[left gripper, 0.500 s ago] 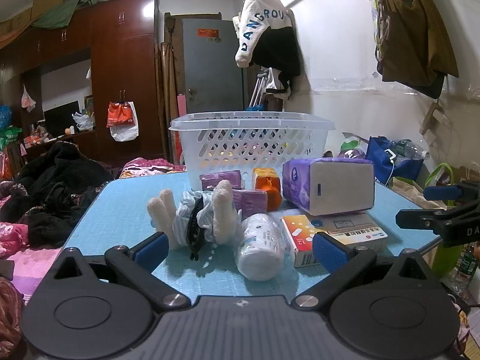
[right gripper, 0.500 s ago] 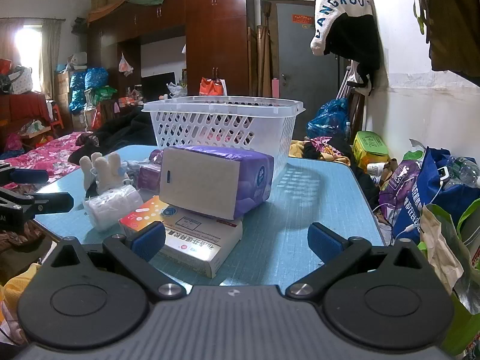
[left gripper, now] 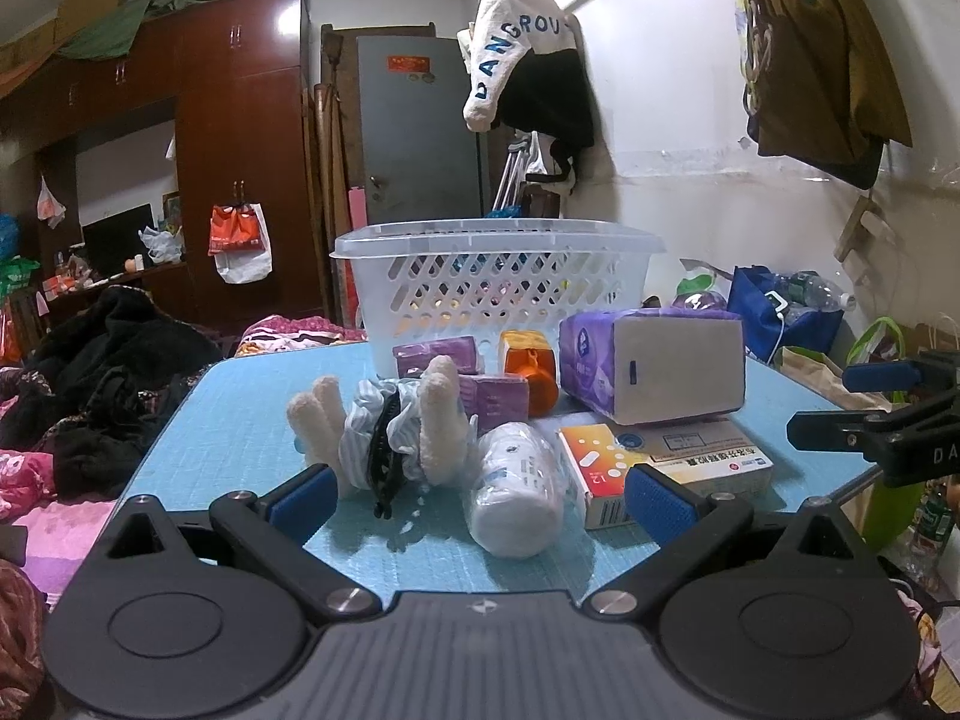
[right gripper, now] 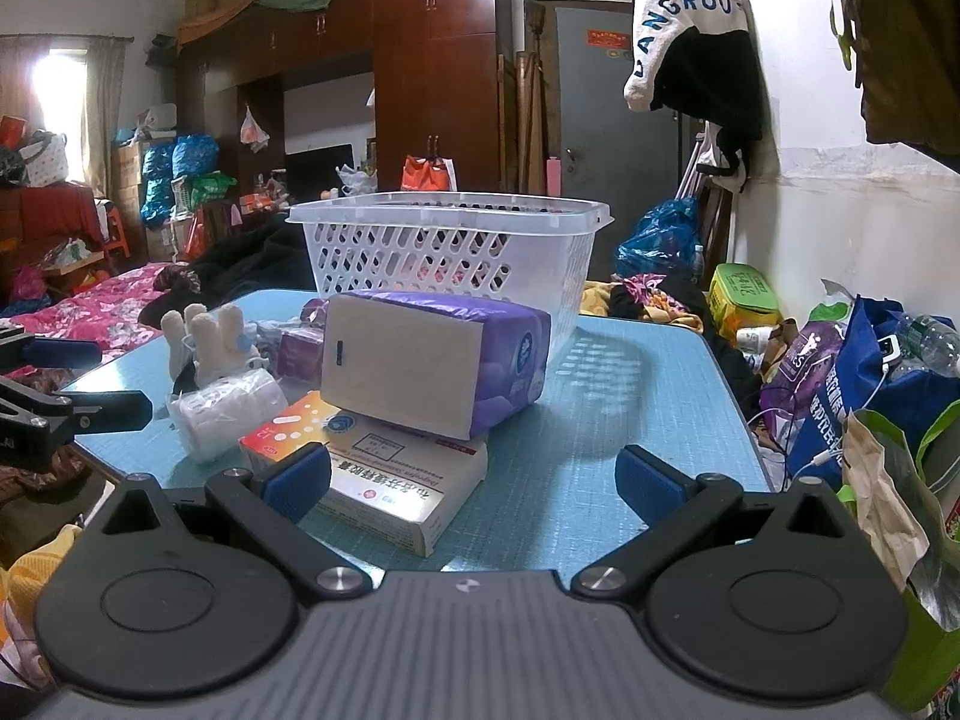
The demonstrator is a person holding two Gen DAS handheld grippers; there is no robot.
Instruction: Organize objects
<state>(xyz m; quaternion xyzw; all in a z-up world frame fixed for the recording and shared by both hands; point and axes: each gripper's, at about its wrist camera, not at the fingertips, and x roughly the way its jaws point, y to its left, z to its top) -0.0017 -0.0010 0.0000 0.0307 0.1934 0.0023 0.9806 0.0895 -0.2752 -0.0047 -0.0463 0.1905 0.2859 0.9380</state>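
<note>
A: How are the two grippers set?

B: The left gripper is held low at the near edge of the table, its fingers spread wide with nothing between them. The right gripper is held the same way at the table's near right side, fingers apart and empty. Its left pad is seen in front of the medicine box; contact cannot be told.

A: What is found nearest the left gripper?

B: A white wrapped roll is laid on its side, long axis running toward the camera, one flat end facing forward. Just to its left a plush toy is laid down with its limbs pointing up. To the right of the roll the medicine box is laid flat, its long axis running left to right.

A: And farther back?

B: A purple tissue pack is rested partly on the box, a blank end turned toward the camera. An orange bottle and small purple packets are placed behind the toy. A white basket is stood upright at the far side, just behind them.
</note>
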